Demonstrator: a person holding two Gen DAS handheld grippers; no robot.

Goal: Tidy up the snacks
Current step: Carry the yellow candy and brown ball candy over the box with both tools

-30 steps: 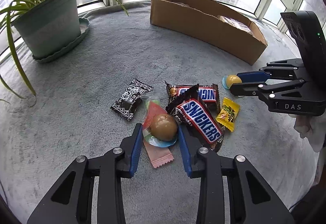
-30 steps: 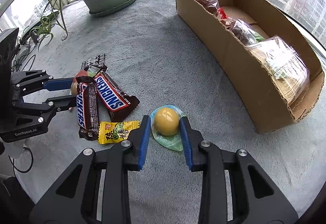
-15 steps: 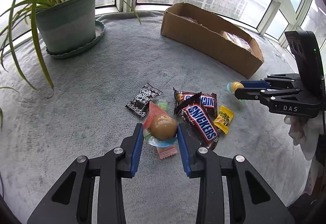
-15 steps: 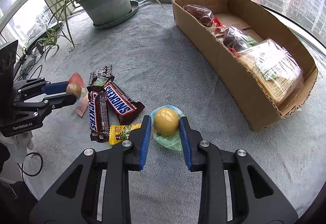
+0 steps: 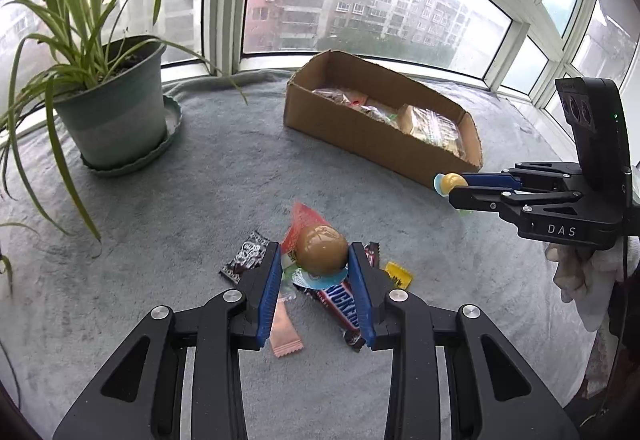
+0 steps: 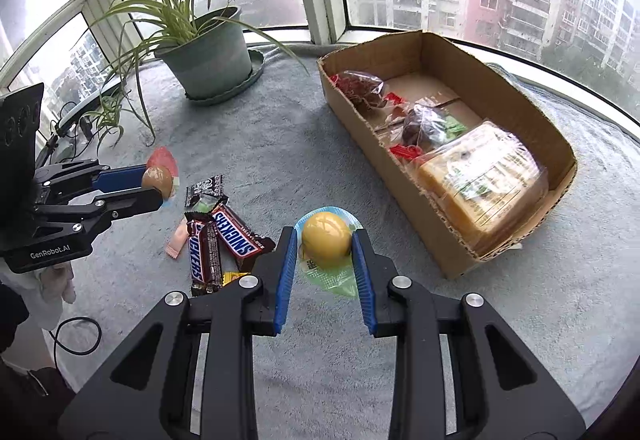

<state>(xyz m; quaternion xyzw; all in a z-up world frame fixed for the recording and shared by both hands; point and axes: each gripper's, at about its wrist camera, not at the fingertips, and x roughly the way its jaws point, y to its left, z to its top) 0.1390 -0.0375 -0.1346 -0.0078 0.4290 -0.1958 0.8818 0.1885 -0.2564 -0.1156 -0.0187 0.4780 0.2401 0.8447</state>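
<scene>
Right now your left gripper (image 5: 314, 268) pinches a round brown wrapped candy (image 5: 322, 249) above the loose snack pile (image 6: 218, 240); your right gripper (image 6: 326, 254) pinches a round yellow one (image 6: 326, 239), brown cardboard box (image 6: 516, 100) at two o'clock.

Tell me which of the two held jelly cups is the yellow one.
The yellow jelly cup is the one clamped in the right gripper, on a blue-green lid. The cup in the left gripper is brown, with a red wrapper.
</scene>
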